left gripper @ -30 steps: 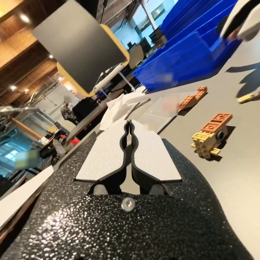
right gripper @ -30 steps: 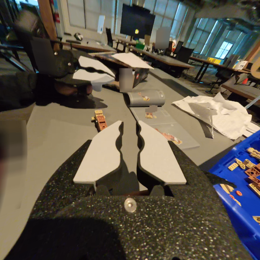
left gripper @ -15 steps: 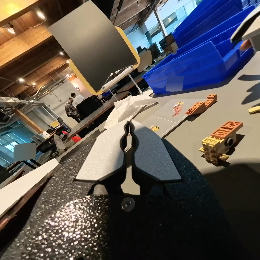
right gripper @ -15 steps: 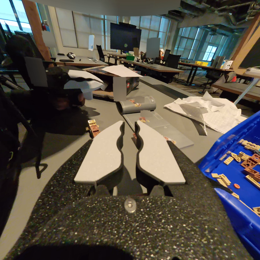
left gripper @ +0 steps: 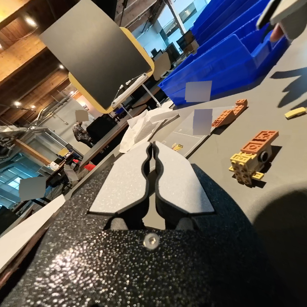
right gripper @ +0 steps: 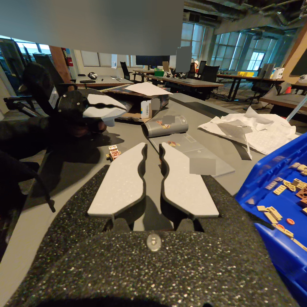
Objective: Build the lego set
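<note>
Presently my left gripper (left gripper: 153, 147) hovered low over the grey table (left gripper: 282, 93) with its jaws nearly together and nothing between them, while my right gripper (right gripper: 152, 146) stood with a narrow gap between its jaws, likewise empty. Nearest to the left gripper, off to its right and slightly ahead, lay the partial lego assembly (left gripper: 250, 157), tan blocks topped by orange-brown plates, resting on the table and touched by neither tool; its long axis ran diagonally away toward the right. From the right wrist view the same assembly (right gripper: 114, 152) lay ahead and left of the right fingertips, near the left gripper's shadow. I judged the left gripper the nearer of the two for a pick. Farther out lay an orange-brown plate piece (left gripper: 230, 115) at the edge of the instruction booklet (right gripper: 214, 154), and a loose tan piece (left gripper: 295, 112). Beyond these stood the blue bin (right gripper: 259, 179) of spare parts, close beside my right gripper, then crumpled white paper (right gripper: 259, 131).
</note>
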Motion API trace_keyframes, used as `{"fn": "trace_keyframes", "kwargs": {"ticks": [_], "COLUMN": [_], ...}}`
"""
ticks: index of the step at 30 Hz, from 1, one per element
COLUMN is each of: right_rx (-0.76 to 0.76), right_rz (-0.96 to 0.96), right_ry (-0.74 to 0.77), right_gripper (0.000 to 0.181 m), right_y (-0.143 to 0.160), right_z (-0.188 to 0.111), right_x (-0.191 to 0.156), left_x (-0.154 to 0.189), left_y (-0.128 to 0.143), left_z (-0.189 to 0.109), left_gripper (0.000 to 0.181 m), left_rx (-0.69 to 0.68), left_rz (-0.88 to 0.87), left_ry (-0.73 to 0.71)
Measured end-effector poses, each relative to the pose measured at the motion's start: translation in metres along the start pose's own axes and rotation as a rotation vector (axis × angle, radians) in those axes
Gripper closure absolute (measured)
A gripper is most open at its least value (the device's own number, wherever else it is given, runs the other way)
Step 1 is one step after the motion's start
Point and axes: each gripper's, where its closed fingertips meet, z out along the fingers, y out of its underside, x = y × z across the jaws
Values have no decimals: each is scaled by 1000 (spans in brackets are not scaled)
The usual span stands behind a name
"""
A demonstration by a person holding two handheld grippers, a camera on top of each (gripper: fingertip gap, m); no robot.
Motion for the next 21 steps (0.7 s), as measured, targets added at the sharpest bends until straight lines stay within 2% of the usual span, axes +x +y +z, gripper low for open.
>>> {"fn": "trace_keyframes", "kwargs": {"ticks": [12,21], "right_rx": [-47,-66], "right_rz": [8,58], "right_ry": [-49,-3], "right_gripper": [169,169], "right_y": [6,8], "right_z": [5,7], "right_x": [-5,4], "left_x": [1,4], "left_y": [-1,-1], "left_z": [-1,-1], "left_gripper": [180,180], "left_rx": [7,5], "left_rz": [9,21], "left_ry": [0,19]}}
